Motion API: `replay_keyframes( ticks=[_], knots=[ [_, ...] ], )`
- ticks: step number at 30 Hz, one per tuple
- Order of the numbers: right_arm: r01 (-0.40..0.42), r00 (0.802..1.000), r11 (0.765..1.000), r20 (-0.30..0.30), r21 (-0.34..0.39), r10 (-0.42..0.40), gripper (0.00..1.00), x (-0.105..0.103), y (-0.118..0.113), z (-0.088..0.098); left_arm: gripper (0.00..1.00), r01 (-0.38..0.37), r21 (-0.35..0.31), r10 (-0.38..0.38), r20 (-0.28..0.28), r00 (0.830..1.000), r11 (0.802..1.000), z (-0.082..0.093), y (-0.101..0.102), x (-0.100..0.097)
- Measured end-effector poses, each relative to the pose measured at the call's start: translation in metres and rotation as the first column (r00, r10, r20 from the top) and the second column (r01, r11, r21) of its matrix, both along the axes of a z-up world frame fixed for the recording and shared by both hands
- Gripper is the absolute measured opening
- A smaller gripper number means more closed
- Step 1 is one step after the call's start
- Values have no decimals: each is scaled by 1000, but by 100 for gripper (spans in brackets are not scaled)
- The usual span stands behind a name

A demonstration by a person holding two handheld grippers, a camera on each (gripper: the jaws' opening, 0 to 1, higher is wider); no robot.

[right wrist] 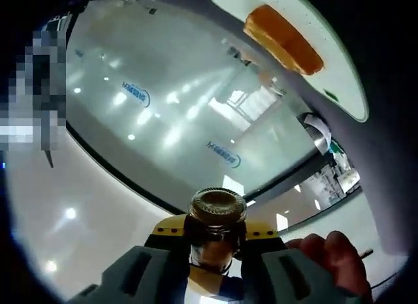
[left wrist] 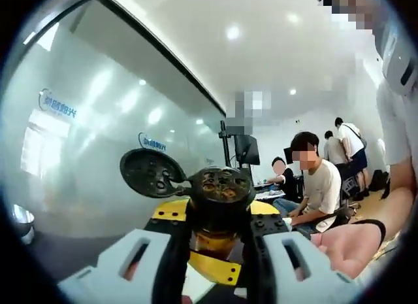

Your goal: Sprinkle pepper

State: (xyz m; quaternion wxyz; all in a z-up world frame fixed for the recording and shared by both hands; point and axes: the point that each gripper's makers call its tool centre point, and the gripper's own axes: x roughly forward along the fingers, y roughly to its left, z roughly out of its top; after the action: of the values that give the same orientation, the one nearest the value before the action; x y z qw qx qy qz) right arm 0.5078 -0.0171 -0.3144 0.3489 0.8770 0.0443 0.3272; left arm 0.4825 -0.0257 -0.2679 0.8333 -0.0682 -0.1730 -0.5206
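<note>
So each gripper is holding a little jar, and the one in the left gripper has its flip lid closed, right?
Not quite: the flip lid on the left gripper's jar is open, swung to the side, so the shaker holes show in the left gripper view. The right gripper does hold its own jar.

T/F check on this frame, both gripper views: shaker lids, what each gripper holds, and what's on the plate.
1. The left gripper is shut on a shaker whose flip lid is open. True.
2. The right gripper is empty. False: it is shut on a glass jar.
3. In the right gripper view, a slice of bread lies on a white plate. True.
4. The plate holds a pile of pepper and nothing else. False: the bread is on it; no pepper can be made out.
5. In the left gripper view, a bare hand shows at the right. True.
</note>
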Motion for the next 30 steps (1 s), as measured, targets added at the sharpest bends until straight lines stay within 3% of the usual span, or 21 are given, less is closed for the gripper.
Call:
replay_keyframes(
  ticks=[7, 14, 18, 21, 23, 25, 28, 30],
  knots=[
    [-12, 1000, 1000, -2, 7, 12, 26, -4, 7, 2, 20, -24, -1, 24, 6, 1000, 1000, 3, 6, 3],
    [8, 1000, 999, 13, 32, -9, 31, -3, 4, 9, 20, -30, -92, 28, -33, 999, 995, 16, 21, 13],
    [14, 1000, 1000, 9, 10, -14, 33, -3, 4, 5, 20, -55, -69, 54, -18, 998, 996, 21, 24, 15],
    [6, 1000, 993, -10, -117, -7, 32, -4, 12, -12, 20, -66, -55, 66, -6, 998, 996, 26, 30, 19],
    [-2, 1000, 993, -21, -119, -1, 32, -4, 11, -19, 20, -89, -23, 89, -6, 996, 996, 26, 34, 26],
    [15, 1000, 981, -5, -192, -17, 31, -5, 9, -25, 20, -87, 24, 87, -4, 996, 996, 23, 36, 28],
    [98, 995, 939, 7, -331, -101, 32, 0, -10, -34, 20, -87, 84, 89, -12, 996, 993, 16, 39, 26],
    [198, 980, 892, 63, -406, -188, 33, 5, -36, -32, 20, -96, 141, 97, -5, 995, 985, 6, 42, 24]
  ],
)
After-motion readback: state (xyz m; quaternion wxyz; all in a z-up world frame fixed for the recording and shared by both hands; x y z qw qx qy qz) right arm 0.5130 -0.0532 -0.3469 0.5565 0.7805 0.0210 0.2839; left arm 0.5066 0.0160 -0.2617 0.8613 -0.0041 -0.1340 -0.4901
